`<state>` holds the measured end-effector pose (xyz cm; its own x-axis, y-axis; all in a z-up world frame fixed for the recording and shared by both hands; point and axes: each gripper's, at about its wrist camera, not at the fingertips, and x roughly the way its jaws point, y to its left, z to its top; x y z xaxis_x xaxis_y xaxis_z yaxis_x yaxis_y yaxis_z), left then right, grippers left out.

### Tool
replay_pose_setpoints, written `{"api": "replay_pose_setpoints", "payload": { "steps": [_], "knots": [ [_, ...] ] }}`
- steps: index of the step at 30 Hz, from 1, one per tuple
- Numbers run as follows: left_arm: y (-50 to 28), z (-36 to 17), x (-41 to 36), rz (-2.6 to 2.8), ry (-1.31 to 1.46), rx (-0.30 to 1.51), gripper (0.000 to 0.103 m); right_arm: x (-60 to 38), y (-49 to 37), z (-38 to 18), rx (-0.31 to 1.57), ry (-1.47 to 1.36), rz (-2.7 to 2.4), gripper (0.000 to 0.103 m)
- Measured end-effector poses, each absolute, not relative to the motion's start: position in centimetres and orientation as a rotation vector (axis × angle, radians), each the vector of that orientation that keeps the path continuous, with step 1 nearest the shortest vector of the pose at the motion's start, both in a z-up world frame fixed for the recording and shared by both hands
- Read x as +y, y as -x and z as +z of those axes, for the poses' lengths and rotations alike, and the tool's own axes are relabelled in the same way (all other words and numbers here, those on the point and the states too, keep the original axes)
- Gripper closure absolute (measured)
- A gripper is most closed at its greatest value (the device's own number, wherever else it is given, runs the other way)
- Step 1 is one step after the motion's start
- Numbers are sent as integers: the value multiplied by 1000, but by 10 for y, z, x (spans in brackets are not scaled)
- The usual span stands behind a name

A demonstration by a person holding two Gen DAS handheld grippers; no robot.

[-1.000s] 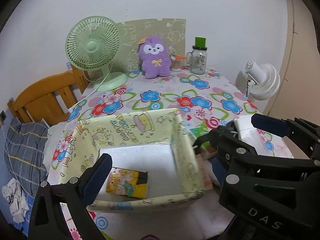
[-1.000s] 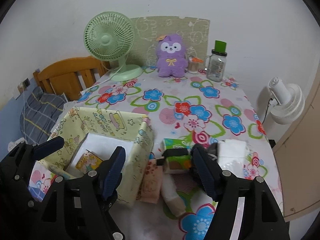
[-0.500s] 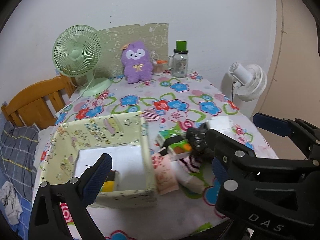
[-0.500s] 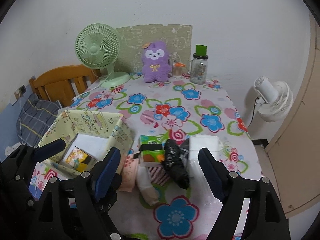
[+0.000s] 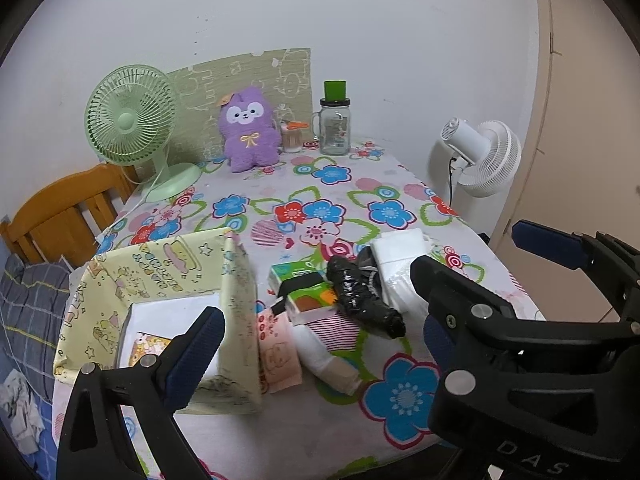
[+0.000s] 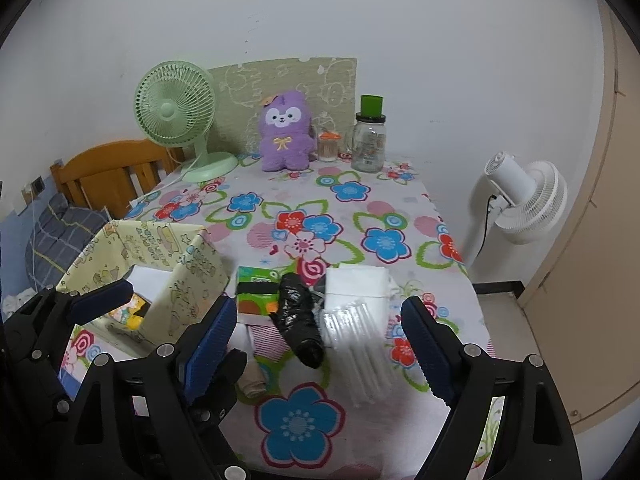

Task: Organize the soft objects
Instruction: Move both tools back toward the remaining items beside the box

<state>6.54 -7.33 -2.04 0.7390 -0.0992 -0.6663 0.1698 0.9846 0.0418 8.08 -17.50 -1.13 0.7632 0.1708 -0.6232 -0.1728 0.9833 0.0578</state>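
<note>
While hovering over the near edge of the floral tablecloth [image 5: 400, 400], holds both claws spread wide. Grips nothing with the left gripper [image 5: 316, 344], its pads far apart above the box corner and the heap. Has just been opening the right gripper [image 6: 318, 340] further. Presses nothing between those pads, with only the heap lying on the cloth below the gap.

Finds the soft things heaped near the middle of the near edge:
- green tissue pack [image 5: 304, 280]
- black crinkled bundle [image 5: 360, 300] touching it at three o'clock
- white tissue pack [image 5: 400, 256] at the bundle's two o'clock
- striped rolled sock [image 5: 328, 344] at the green pack's six o'clock
- pink printed packet [image 5: 280, 356] against the box wall

Shows the yellow cartoon-print box [image 5: 168, 264] at nine o'clock of the heap, open-topped, with a small colourful packet [image 5: 148, 344] on its white floor.

Shows the purple plush [image 5: 248, 132] upright at twelve o'clock by the far wall. Places a green desk fan [image 5: 132, 120] at its nine o'clock and a green-lidded glass jar [image 5: 335, 124] at its three.
</note>
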Motion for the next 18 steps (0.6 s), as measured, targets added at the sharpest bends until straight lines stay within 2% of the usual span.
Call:
{"api": "replay_pose_setpoints", "payload": {
  "steps": [18],
  "knots": [
    [-77, -47, -105, -189, -90, 756, 6, -210, -91, -39, 712, 0, 158, 17]
  ]
}}
